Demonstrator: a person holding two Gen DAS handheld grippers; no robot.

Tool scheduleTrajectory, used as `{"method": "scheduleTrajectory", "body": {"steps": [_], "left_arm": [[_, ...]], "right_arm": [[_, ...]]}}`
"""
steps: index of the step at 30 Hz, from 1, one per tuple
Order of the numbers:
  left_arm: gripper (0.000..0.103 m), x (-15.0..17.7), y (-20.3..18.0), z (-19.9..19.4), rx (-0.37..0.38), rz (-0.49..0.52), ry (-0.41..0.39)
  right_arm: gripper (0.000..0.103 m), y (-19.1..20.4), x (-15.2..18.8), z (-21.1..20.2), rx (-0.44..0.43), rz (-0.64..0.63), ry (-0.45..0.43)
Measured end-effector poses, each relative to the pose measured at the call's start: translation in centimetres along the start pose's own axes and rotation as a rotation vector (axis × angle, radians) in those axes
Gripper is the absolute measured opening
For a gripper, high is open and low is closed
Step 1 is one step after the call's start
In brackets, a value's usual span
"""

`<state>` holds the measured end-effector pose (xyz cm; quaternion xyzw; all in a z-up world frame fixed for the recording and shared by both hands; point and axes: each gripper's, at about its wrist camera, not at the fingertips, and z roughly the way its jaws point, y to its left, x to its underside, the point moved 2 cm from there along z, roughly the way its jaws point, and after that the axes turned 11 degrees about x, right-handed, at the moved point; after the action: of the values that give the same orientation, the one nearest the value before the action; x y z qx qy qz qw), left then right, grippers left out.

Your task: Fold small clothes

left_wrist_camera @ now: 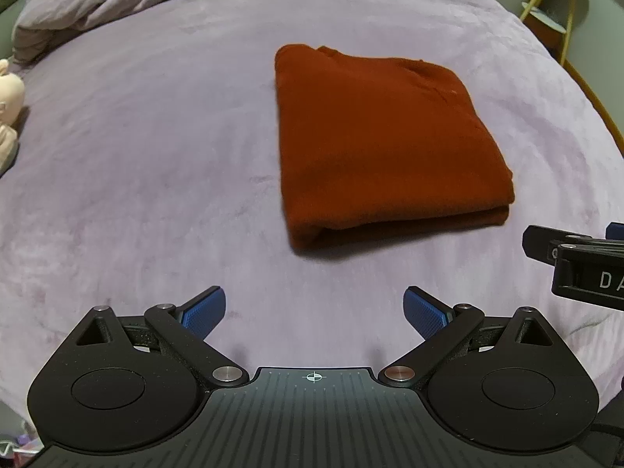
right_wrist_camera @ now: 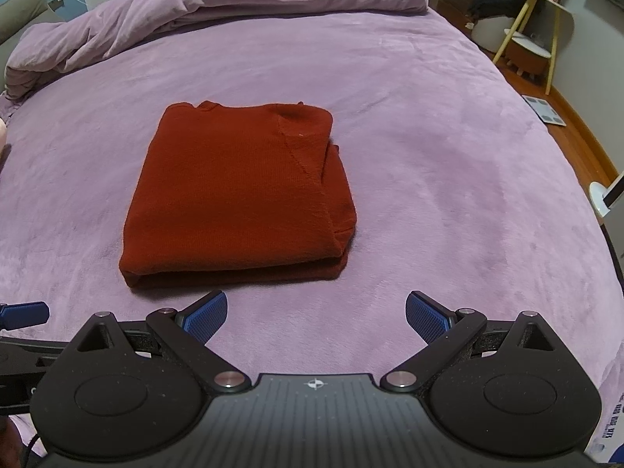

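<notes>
Fig. Two hand-held grippers poised before a folded red knit sweater (right_wrist_camera: 238, 191) on a bed w/ lilac fleece cover (right_wrist_camera: 448, 163).

Sweater: lies as a compact rectangle near mid-bed, fold edge facing the grippers; seen at 12–1 o'clock from the left wrist view, 11–12 o'clock from the right. Layered edges show along its right side, and a small lip of lower layer sticks out at the near right corner. Judged near or at the end of folding.

Left gripper (left_wrist_camera: 314, 314): fingers spread wide, empty, above bare cover, short of the sweater. Right gripper (right_wrist_camera: 316, 316): fingers likewise wide, empty, just short of the near fold edge. The two grippers sit side by side; each shows at the other view's edge.

Risks (judgement):
- Fingers closing on the top layer only → the stack peels open and the fold is lost.
- Blue pads (right_wrist_camera: 427, 318) dragging on plush cover → cover bunches, sweater skews.
- Uneven lift by L vs R → the loose right-side layers slide out.
- Soft mattress gives under pressing → crease sets crooked.

Rumpled duvet (right_wrist_camera: 234, 7) at 12 o'clock, well apart; a plush toy (left_wrist_camera: 9, 113) at 9 o'clock, also apart: no snag likely.
</notes>
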<state>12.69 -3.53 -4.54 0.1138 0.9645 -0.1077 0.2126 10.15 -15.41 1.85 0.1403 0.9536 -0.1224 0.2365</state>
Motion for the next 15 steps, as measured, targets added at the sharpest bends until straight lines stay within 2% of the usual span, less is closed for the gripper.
{"method": "scheduleTrajectory", "body": {"steps": [15], "left_arm": [[0.101,0.24,-0.53,-0.35,0.023,0.023,0.009]], "right_arm": [[0.098,0.07,0.15,-0.28,0.01,-0.001,-0.003]]}}
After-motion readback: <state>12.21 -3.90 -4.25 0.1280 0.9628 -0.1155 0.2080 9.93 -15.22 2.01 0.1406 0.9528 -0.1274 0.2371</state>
